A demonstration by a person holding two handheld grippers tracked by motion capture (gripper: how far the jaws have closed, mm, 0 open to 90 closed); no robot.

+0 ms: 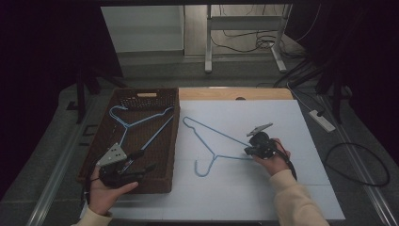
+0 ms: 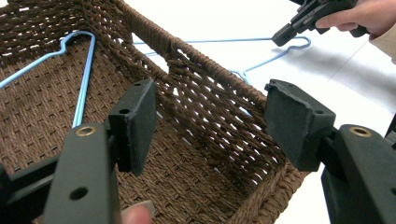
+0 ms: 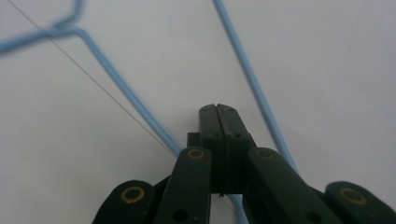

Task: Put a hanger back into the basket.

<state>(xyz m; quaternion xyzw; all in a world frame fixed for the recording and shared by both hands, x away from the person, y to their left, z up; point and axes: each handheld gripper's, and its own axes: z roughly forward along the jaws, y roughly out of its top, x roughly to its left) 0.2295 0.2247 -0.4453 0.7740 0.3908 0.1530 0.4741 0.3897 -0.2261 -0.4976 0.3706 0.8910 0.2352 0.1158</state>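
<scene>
On the white worktop (image 1: 282,188), my right gripper (image 1: 248,150) pinches the blue hanger (image 1: 214,136); left gripper (image 1: 148,165) fingers gape (steadying the basket (image 1: 117,181)).

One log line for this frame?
left gripper: open over basket | right gripper: shut at table hanger | basket hanger: untouched

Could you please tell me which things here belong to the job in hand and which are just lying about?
In the job:
- light blue wire hanger on the white board
- right gripper, shut
- brown woven wicker basket
- second blue wire hanger inside it
- left gripper, open

Lying about:
- white power strip
- black floor cables
</scene>
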